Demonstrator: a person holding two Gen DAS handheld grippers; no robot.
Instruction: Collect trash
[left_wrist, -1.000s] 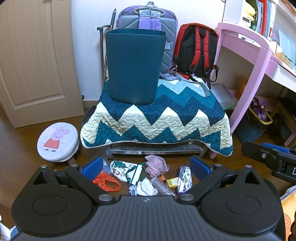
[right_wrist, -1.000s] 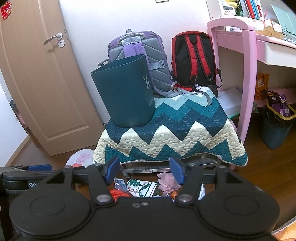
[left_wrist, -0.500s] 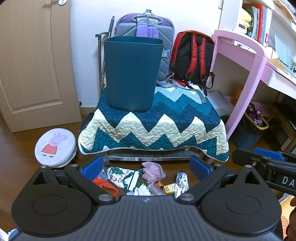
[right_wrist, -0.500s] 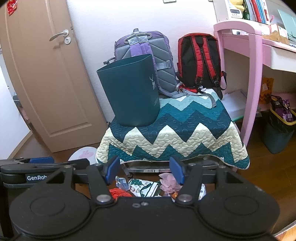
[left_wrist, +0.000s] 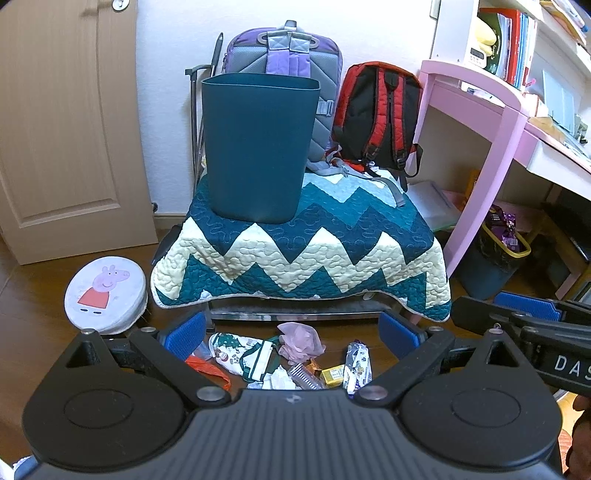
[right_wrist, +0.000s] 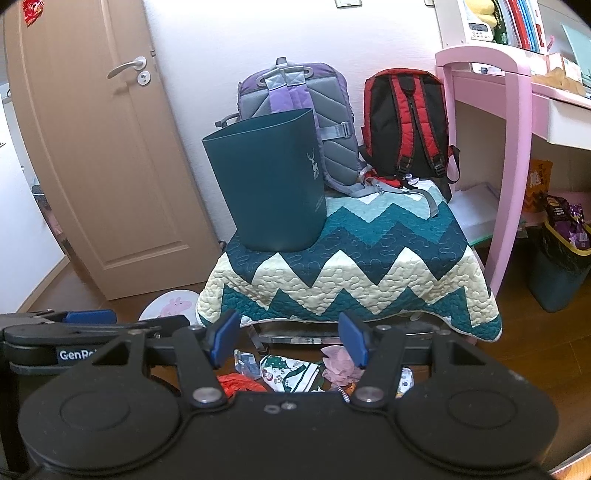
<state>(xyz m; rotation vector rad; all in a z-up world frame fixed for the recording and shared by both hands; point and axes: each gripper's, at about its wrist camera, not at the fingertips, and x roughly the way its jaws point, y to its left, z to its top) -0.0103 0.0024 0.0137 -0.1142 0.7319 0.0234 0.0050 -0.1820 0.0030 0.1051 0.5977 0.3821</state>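
Both tools, left (left_wrist: 291, 334) and right (right_wrist: 288, 339), gape apart, half-hiding floor litter (left_wrist: 295, 354).

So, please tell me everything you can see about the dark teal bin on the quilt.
The dark teal bin is a tall, smooth container, plastic by the look, tapering toward its base, with an open top and a small pale deer mark on one side. It stands upright on the zigzag quilt, near its left back corner, in front of the purple backpack. Its inside is not visible. No gripper touches it.
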